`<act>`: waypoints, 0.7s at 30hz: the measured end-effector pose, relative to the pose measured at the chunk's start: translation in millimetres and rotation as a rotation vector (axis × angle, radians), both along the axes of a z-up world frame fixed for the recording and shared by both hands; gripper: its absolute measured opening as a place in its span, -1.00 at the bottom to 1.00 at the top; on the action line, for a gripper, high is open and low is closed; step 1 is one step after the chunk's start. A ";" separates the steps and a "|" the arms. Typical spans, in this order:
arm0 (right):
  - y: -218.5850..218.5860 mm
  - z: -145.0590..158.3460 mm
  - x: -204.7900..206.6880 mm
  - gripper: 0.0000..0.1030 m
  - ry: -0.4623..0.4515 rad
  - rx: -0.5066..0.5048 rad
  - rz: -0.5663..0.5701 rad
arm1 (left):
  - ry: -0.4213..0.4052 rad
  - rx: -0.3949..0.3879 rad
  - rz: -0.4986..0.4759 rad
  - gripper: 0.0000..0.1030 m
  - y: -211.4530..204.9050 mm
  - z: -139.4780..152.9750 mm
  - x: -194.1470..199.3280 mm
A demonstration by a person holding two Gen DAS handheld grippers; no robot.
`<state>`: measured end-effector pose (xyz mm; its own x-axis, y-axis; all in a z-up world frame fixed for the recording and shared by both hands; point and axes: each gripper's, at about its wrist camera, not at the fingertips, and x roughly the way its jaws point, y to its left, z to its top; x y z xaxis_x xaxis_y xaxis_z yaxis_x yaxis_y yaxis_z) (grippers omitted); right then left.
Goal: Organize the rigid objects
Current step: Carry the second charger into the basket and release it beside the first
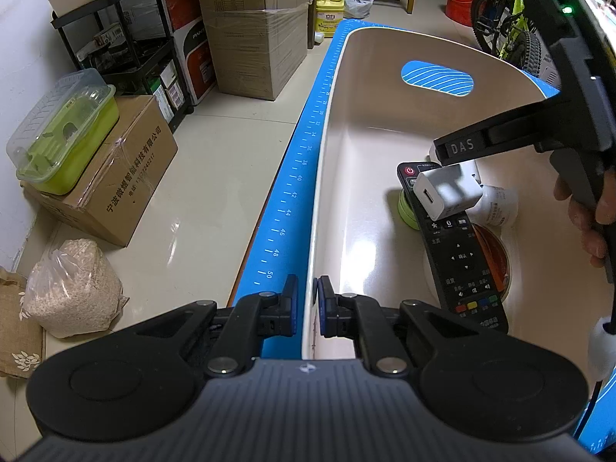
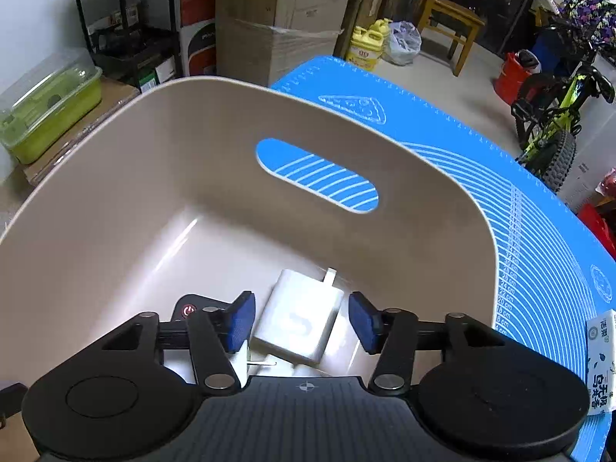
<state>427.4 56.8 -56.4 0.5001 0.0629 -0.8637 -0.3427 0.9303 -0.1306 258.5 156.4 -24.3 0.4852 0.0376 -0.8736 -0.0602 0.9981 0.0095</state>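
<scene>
Left gripper [image 1: 307, 306] clamped on the near rim of the beige bin [image 1: 327, 146], one pad outside the wall, the other inside, jaws nearly closed with only the thin wall between. Ahead and to the right of those fingers, inside the bin: a black remote [image 1: 450, 246] lying lengthwise, a white charger [image 1: 448, 191] blurred just above the remote's top end, a green round thing [image 1: 406, 208] partly hidden under the remote, a white bottle [image 1: 498, 204] on its side, an orange-rimmed round lid [image 1: 496, 254] beneath the remote. Right gripper [image 2: 302, 321] poised over the bin's interior, jaws standing apart, blue pads [image 2: 240, 319] clear of the charger [image 2: 298, 321], which sits between and beyond them, touching neither, prongs pointing away toward the far wall. Remote's red power button [image 2: 187, 310] just left of the left pad. Blue mat [image 2: 519, 200] under the bin, spreading to the right of the fingers; a paper packet [image 2: 600, 362] at its right edge.
</scene>
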 end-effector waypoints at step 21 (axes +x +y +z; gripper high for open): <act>-46.6 55.2 -48.0 0.44 -0.136 0.102 -0.050 | -0.006 0.028 0.000 -0.74 -2.2 2.3 -2.1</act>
<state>379.4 10.2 -1.1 0.6165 0.1189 -0.7783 -0.2811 0.9566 -0.0765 256.3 154.2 -22.0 0.4902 0.0617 -0.8694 -0.0599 0.9975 0.0370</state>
